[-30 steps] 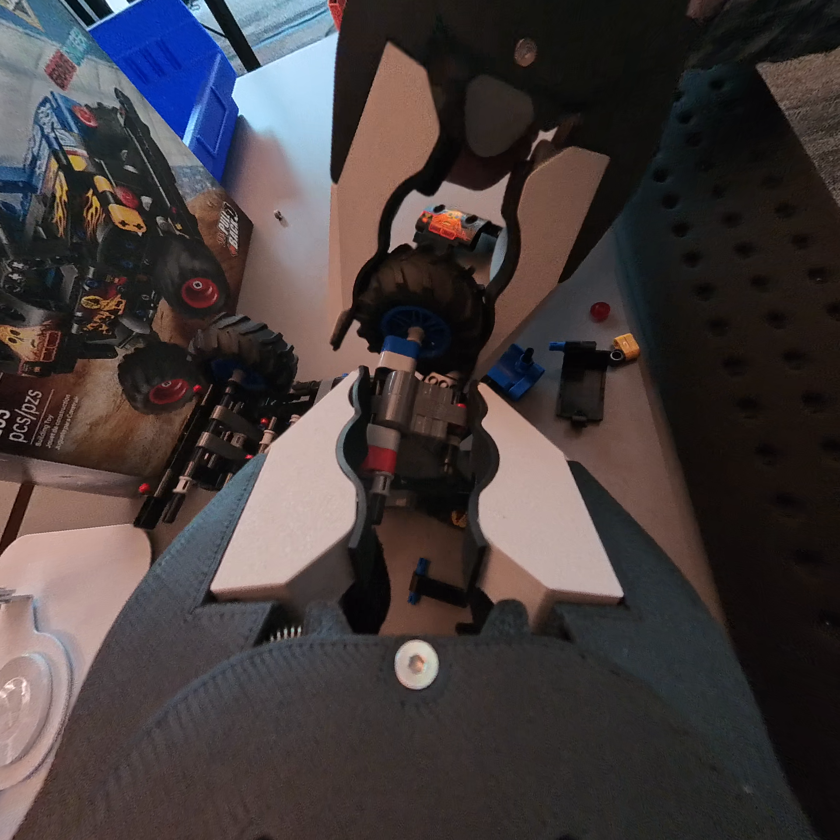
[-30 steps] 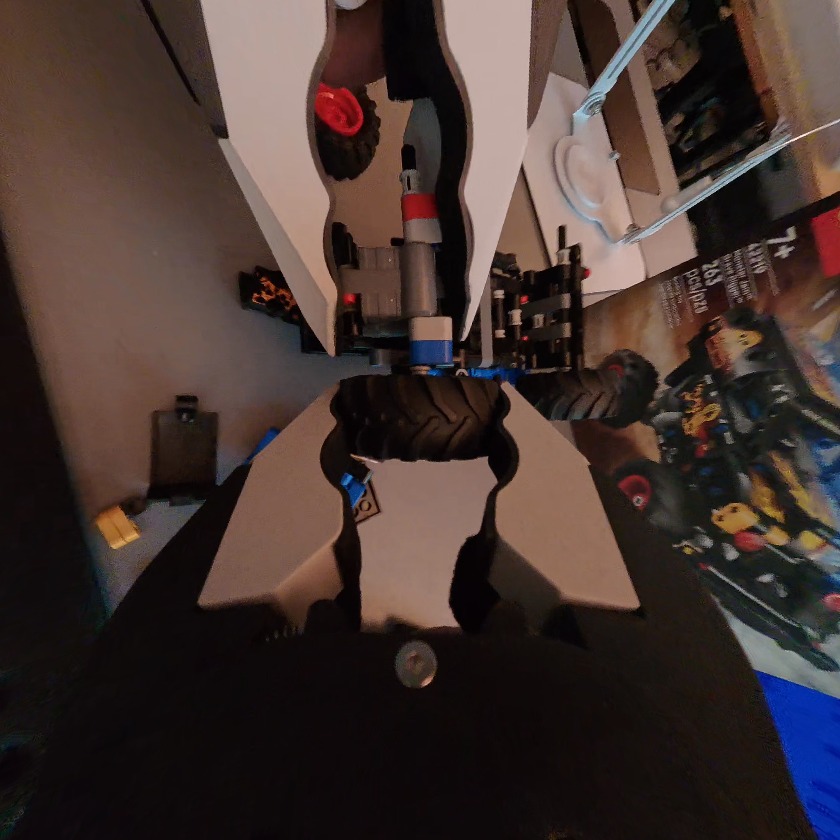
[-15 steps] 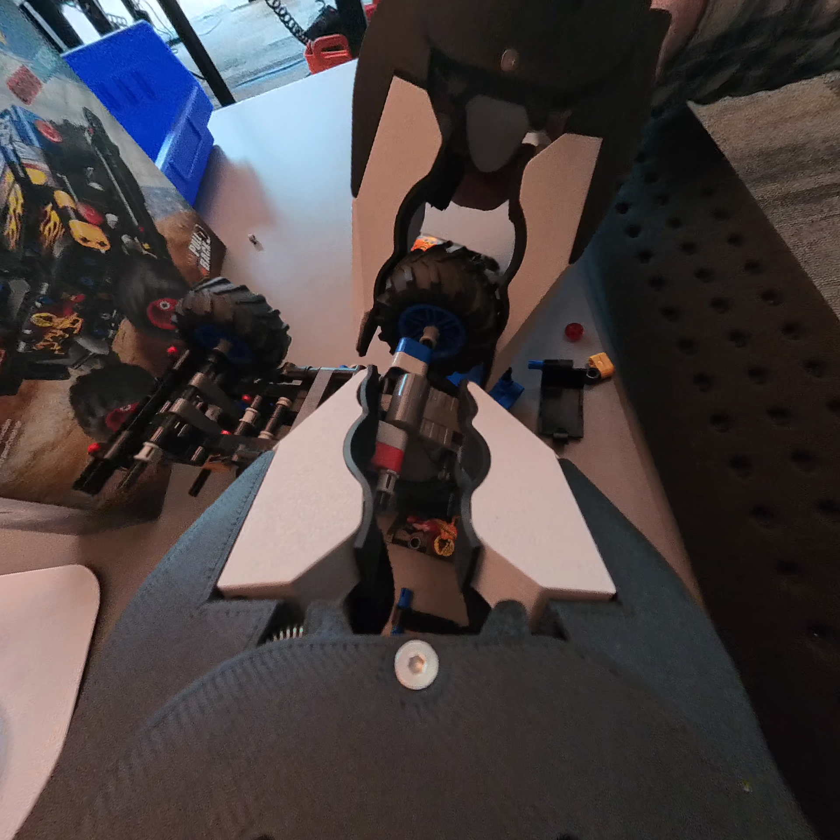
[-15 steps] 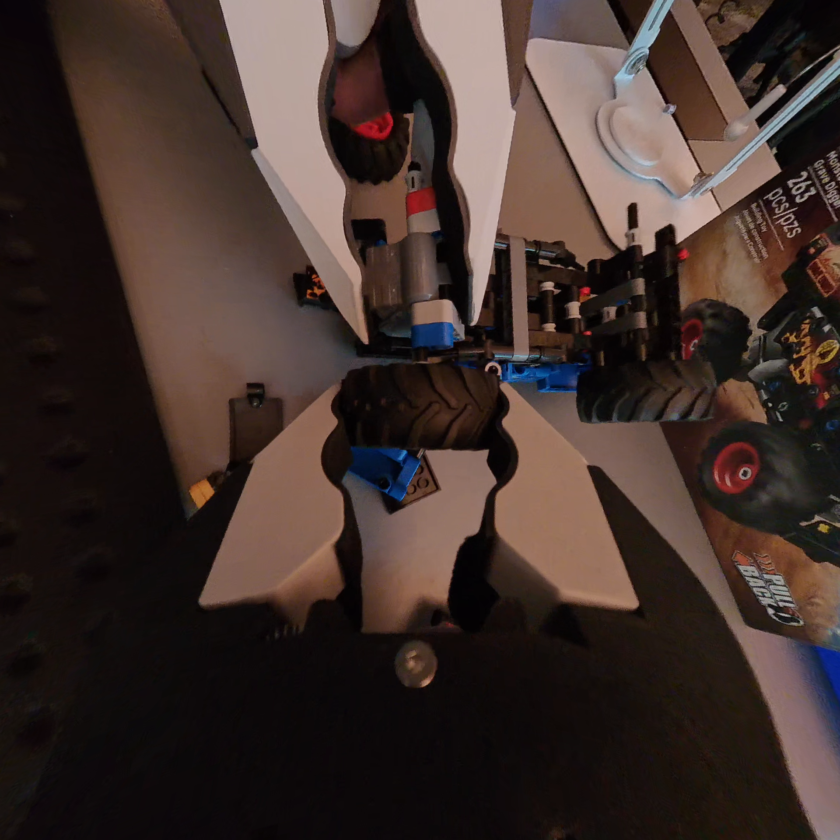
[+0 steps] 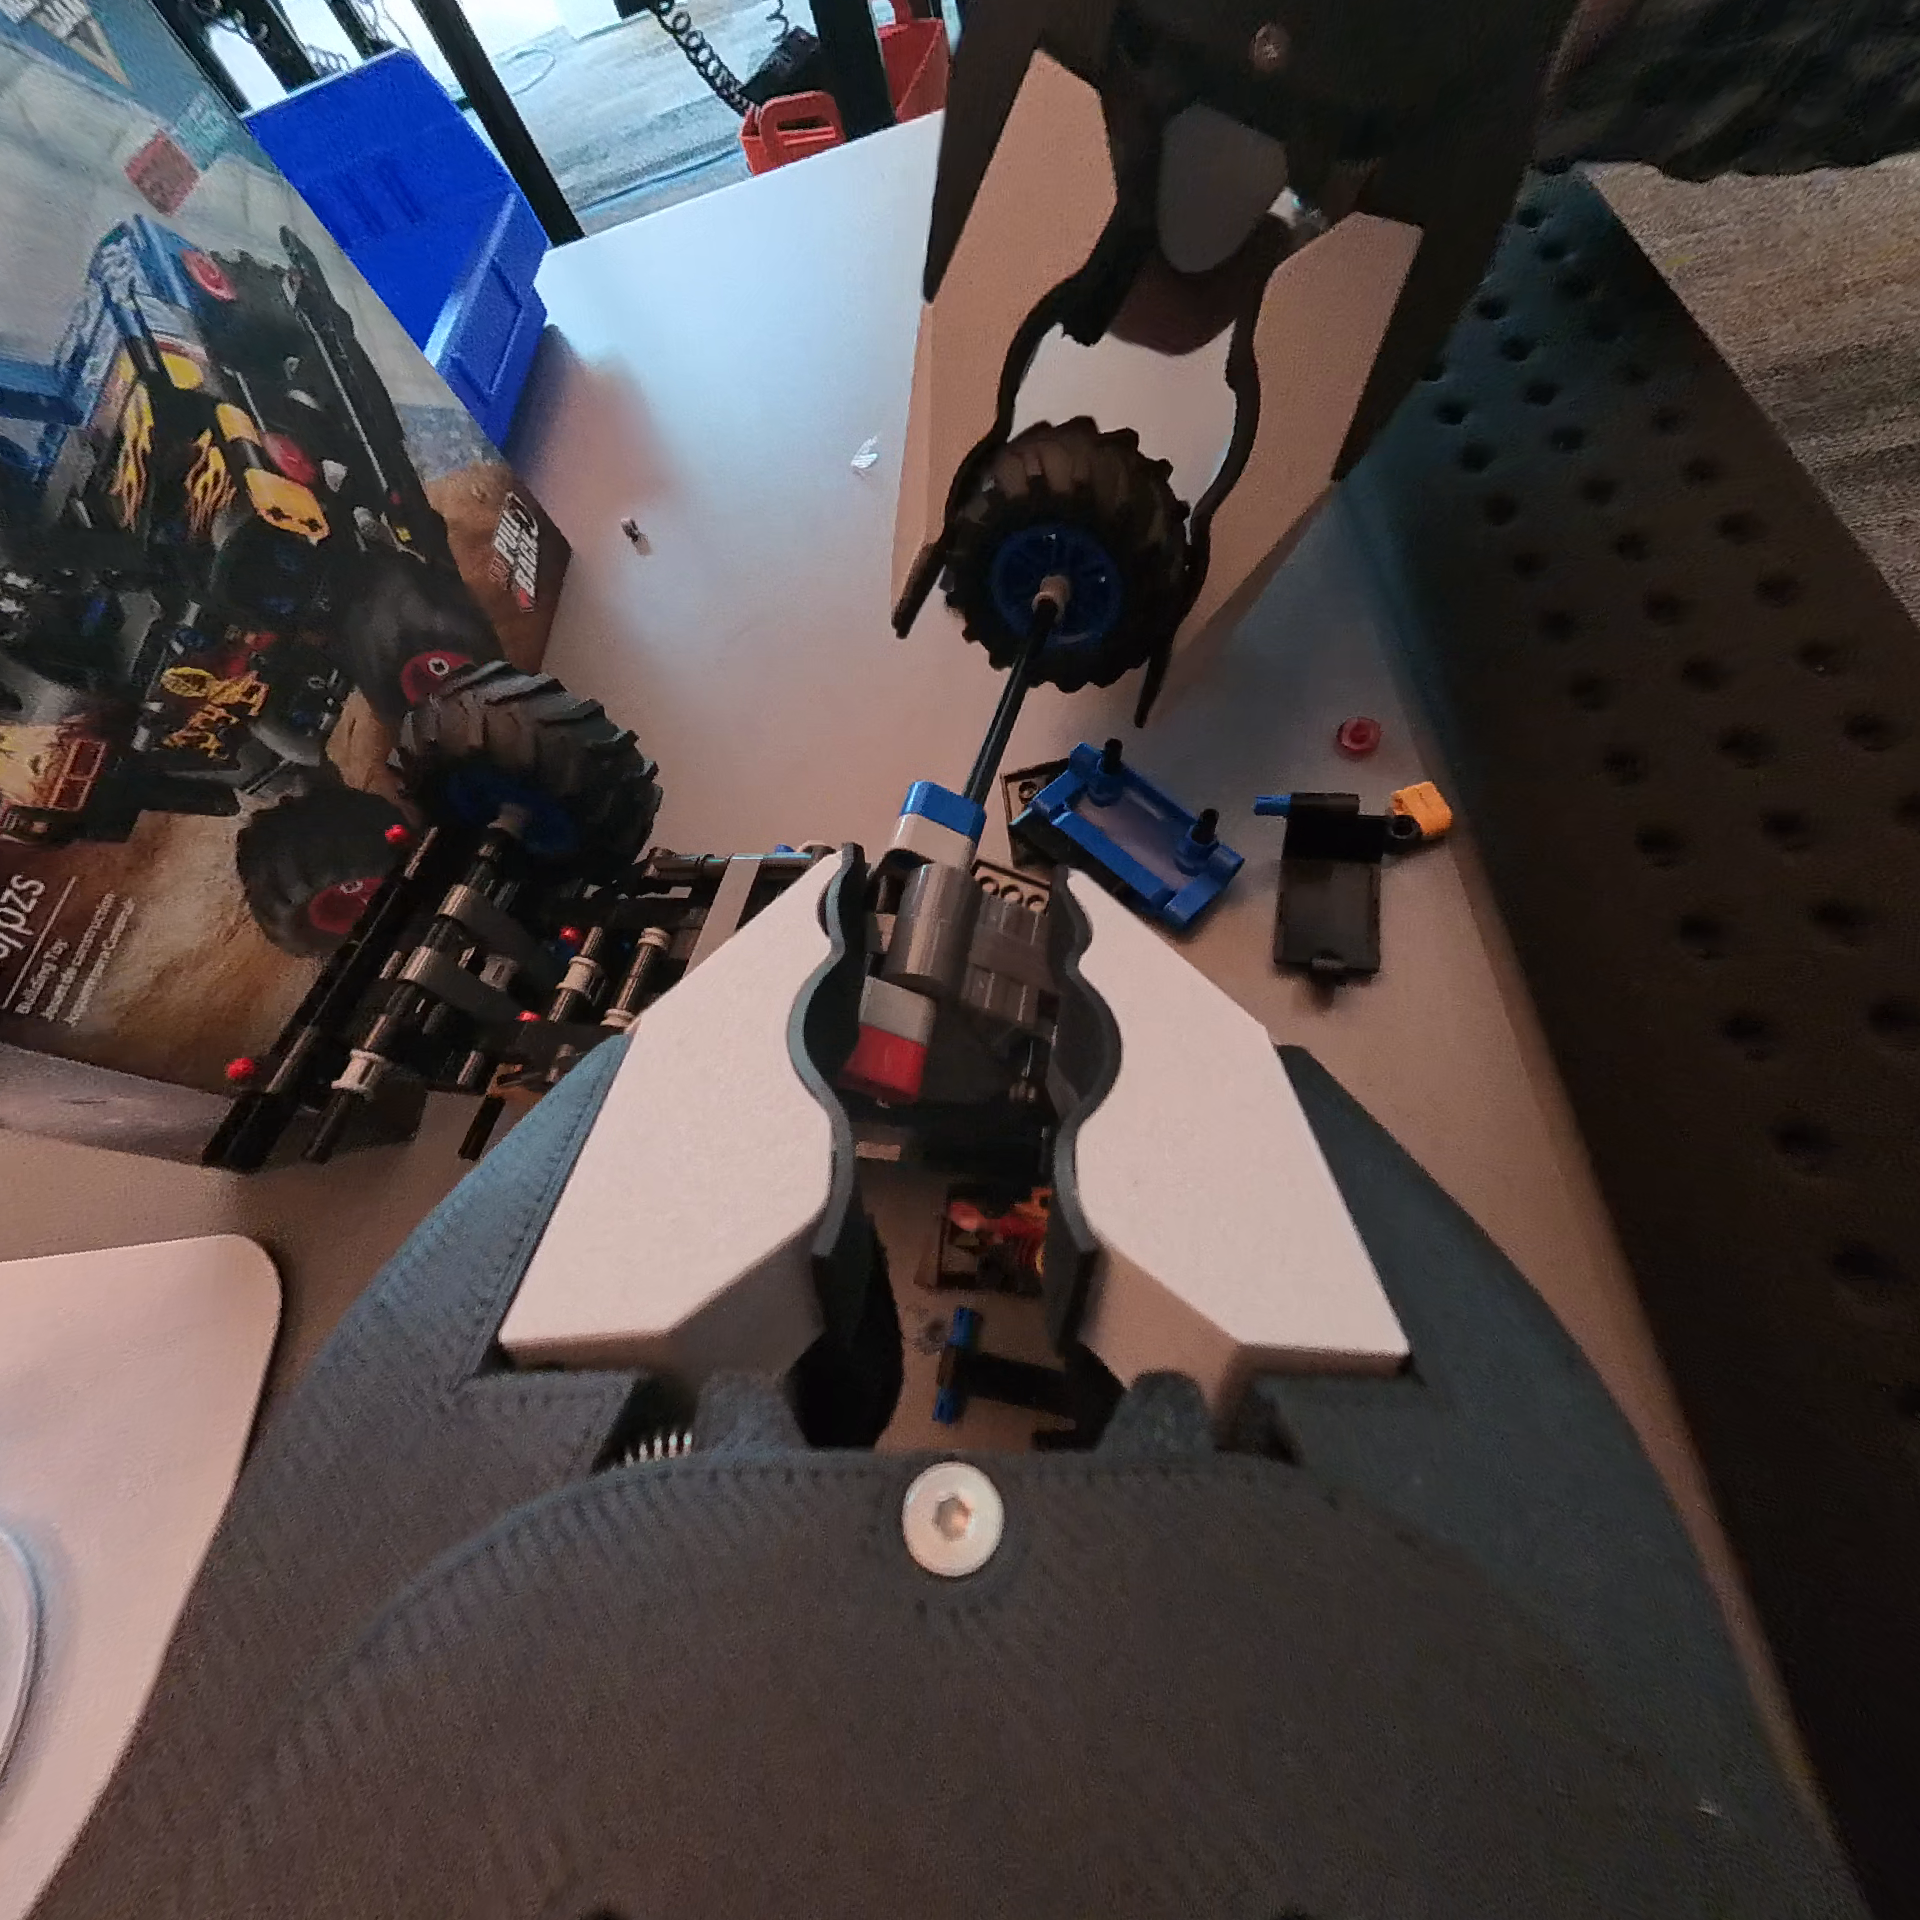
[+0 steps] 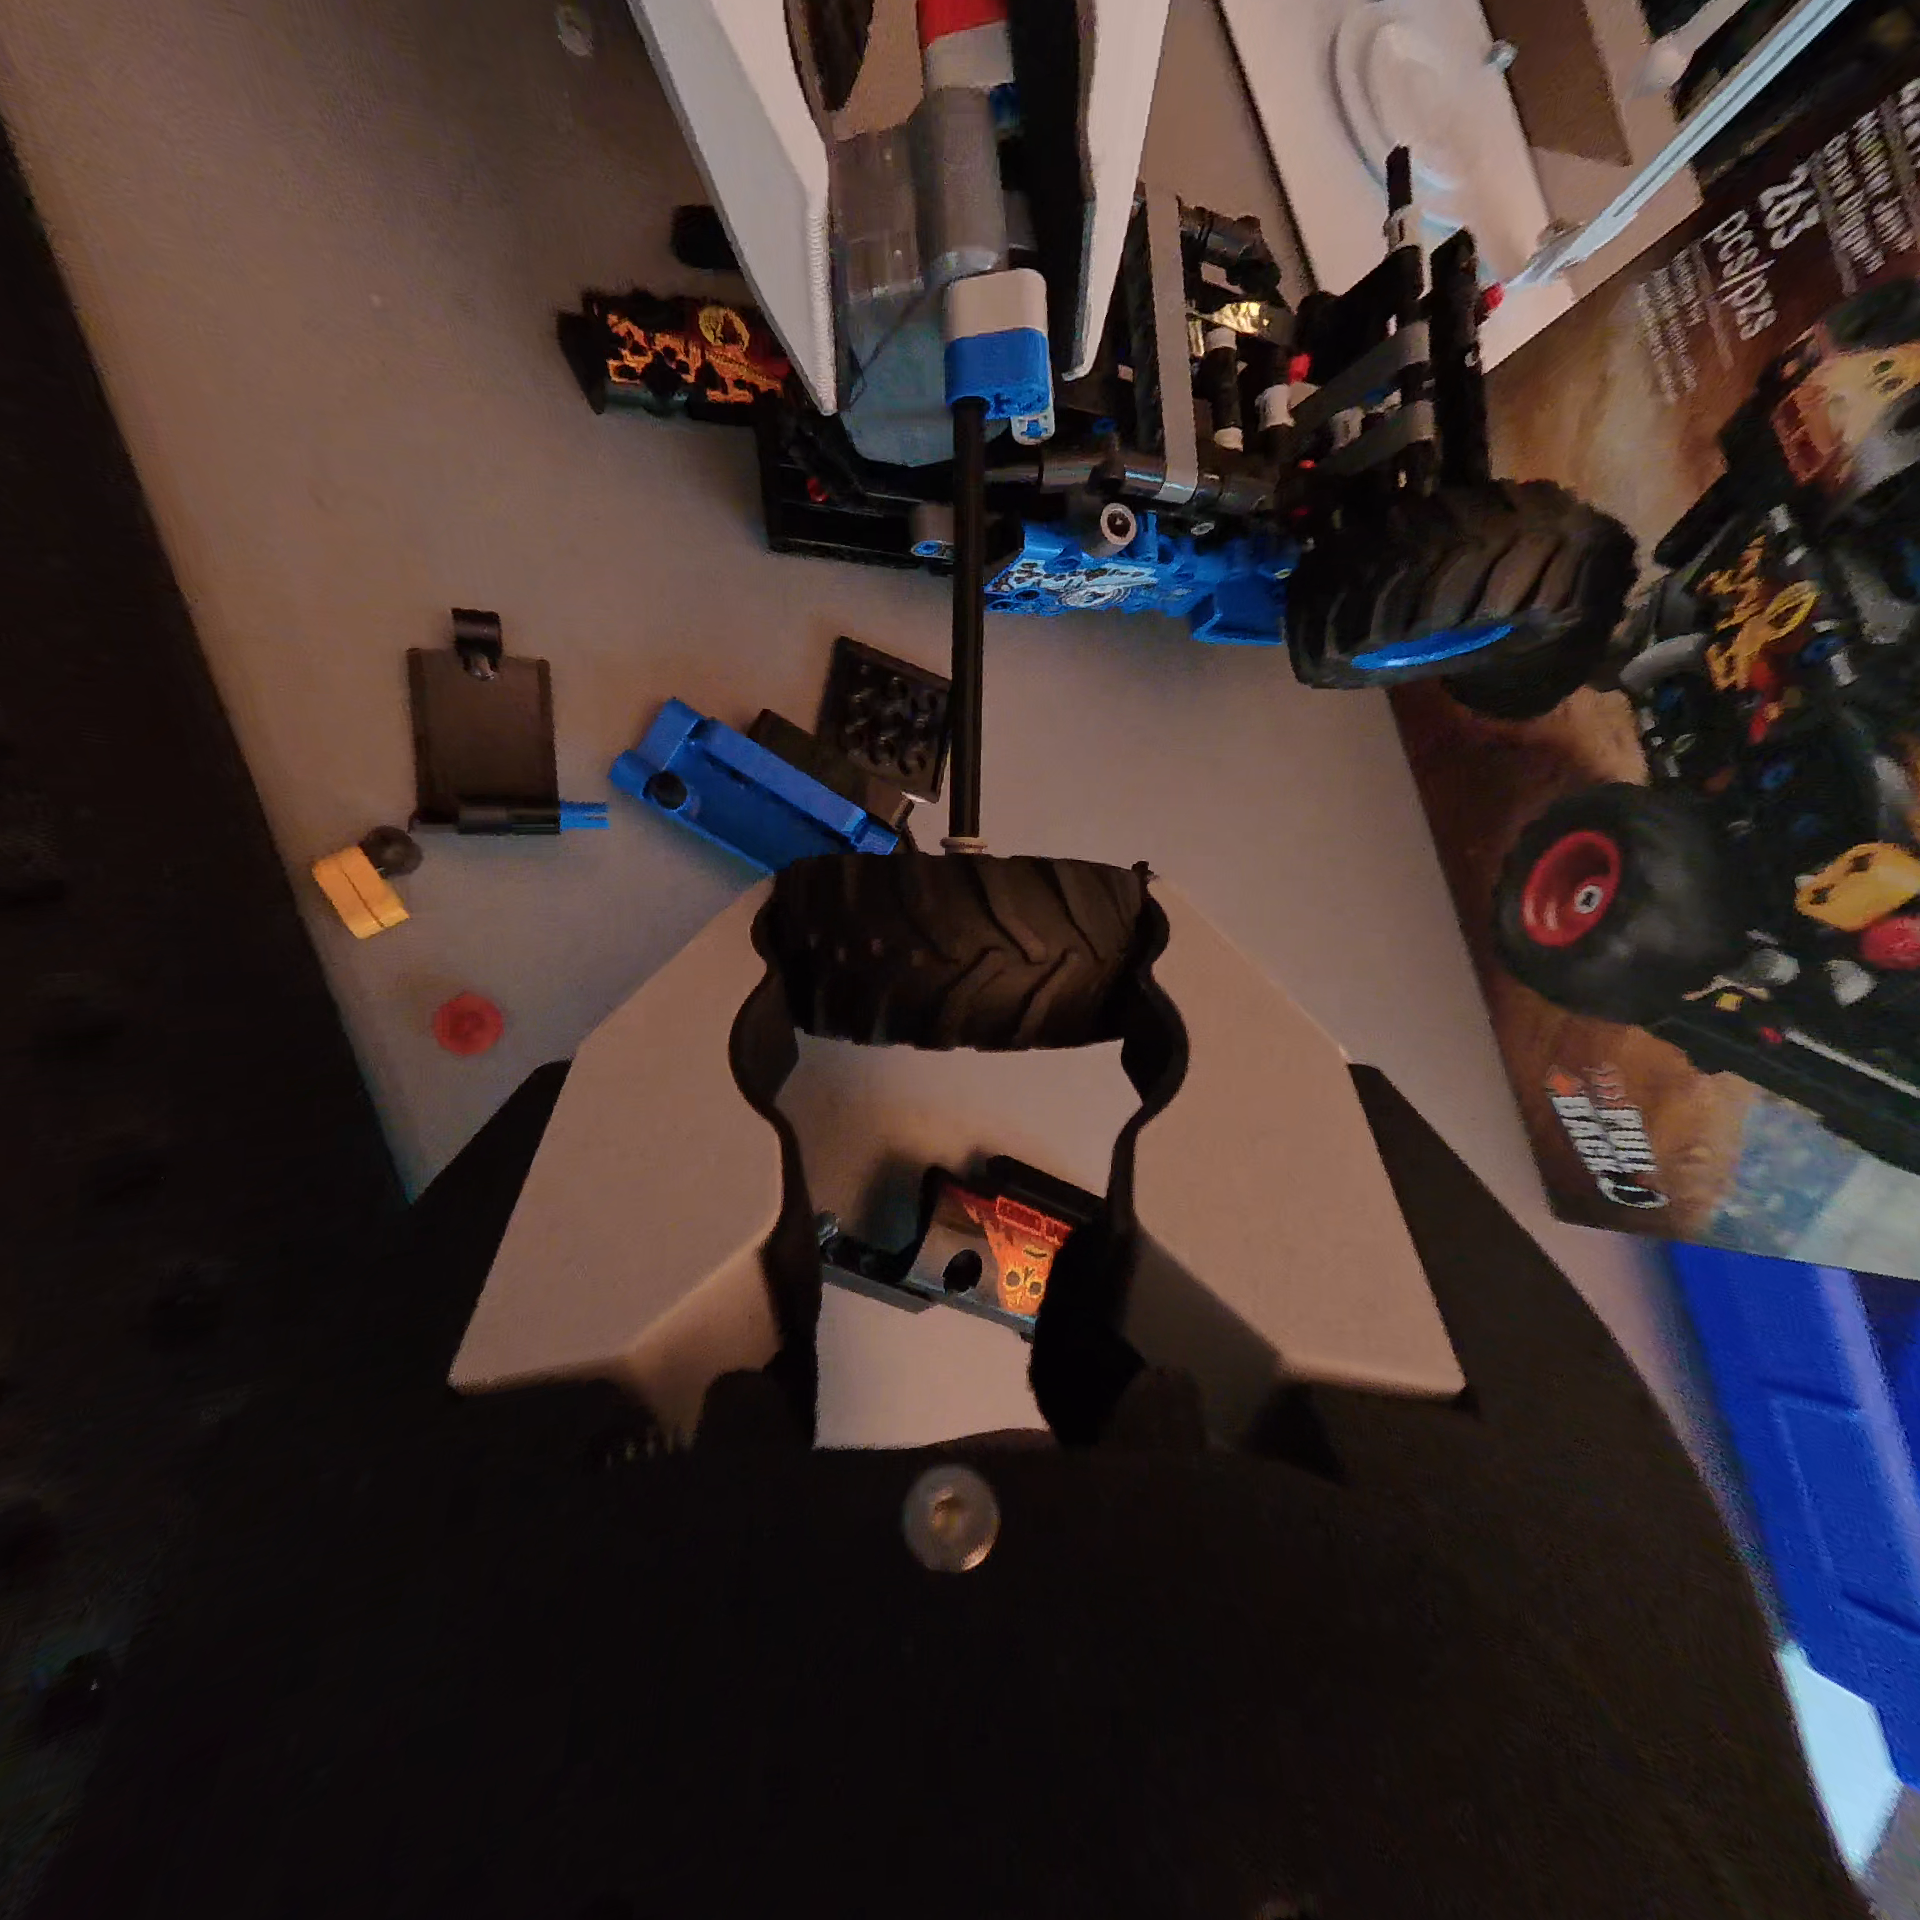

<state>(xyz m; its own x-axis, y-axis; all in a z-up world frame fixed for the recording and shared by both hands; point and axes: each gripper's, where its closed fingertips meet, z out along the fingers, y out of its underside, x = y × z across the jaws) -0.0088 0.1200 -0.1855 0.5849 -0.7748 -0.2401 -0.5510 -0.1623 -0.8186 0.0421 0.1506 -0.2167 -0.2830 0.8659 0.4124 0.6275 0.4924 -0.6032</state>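
My left gripper (image 5: 951, 977) is shut on a grey motor block (image 5: 971, 951) with a blue-and-white end and a red-and-white end; it also shows at the top of the right wrist view (image 6: 961, 218). My right gripper (image 6: 956, 951) is shut on a black tyre with a blue hub (image 5: 1070, 561), whose tread shows between my fingers (image 6: 956, 951). A thin black axle (image 5: 1003, 717) runs from the wheel hub to the block's blue end (image 6: 966, 623). Both are held above the white table (image 5: 748, 436).
A black and blue truck chassis with one wheel (image 5: 488, 883) lies to the left, also in the right wrist view (image 6: 1299, 499). Loose parts lie on the table: a blue frame (image 5: 1127, 842), a black panel (image 5: 1330, 894), a yellow piece (image 5: 1421, 808), a red stud (image 5: 1359, 736). The printed toy box (image 5: 208, 582) and a blue bin (image 5: 416, 208) stand left.
The wheel has been pulled away from the motor block, drawing out a long black axle between them. The two grippers are farther apart than before.
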